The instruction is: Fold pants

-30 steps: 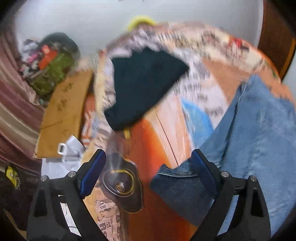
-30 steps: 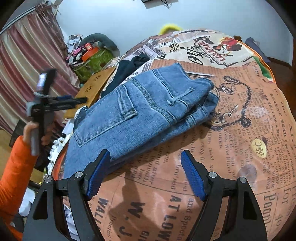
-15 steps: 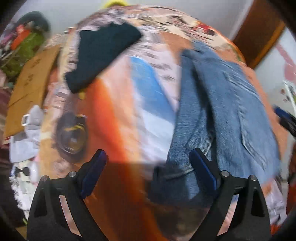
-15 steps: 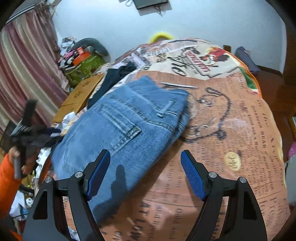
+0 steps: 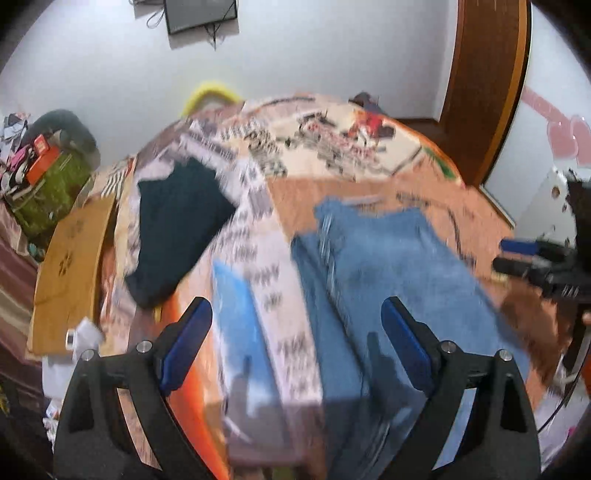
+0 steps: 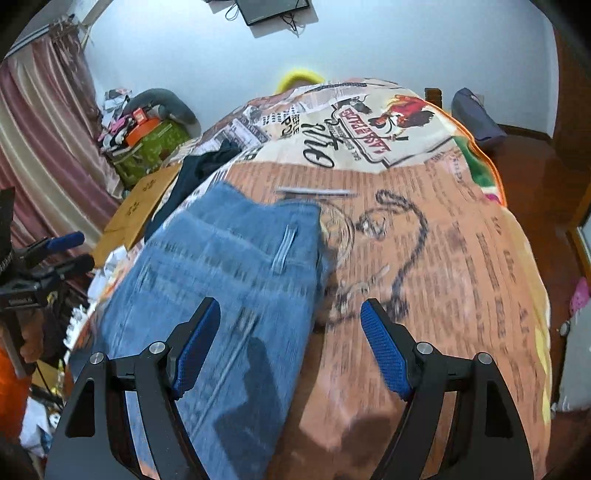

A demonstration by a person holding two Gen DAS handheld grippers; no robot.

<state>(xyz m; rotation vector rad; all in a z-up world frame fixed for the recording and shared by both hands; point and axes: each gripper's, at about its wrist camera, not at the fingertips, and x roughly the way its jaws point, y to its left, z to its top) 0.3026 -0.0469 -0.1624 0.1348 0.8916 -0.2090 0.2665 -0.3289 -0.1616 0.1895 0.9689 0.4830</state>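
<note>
Folded blue jeans (image 6: pixel 229 273) lying flat on the printed bedspread (image 6: pixel 443 266), toward its left side in the right wrist view, waistband and belt loop turned to the far end, back pocket facing up. Left gripper (image 5: pixel 295 343) hovering above the near edge of the bed, blue pads spread wide with nothing between them, its right finger over the denim (image 5: pixel 388 266), its left finger over an orange and blue patch of the print. Right gripper (image 6: pixel 290 343) likewise spread and empty, poised above the right edge of the jeans, left finger over the fabric, right finger over bare bedspread. Dark garment (image 5: pixel 173 229) crumpled on the far left part of the bed, well apart from the jeans. Cardboard sheet (image 5: pixel 70 273) leaning beside the bed's left edge. Pink curtain (image 6: pixel 40 147) at the left, wall-mounted screen (image 6: pixel 273 9) high on the far wall. Both views smeared by motion blur.
</note>
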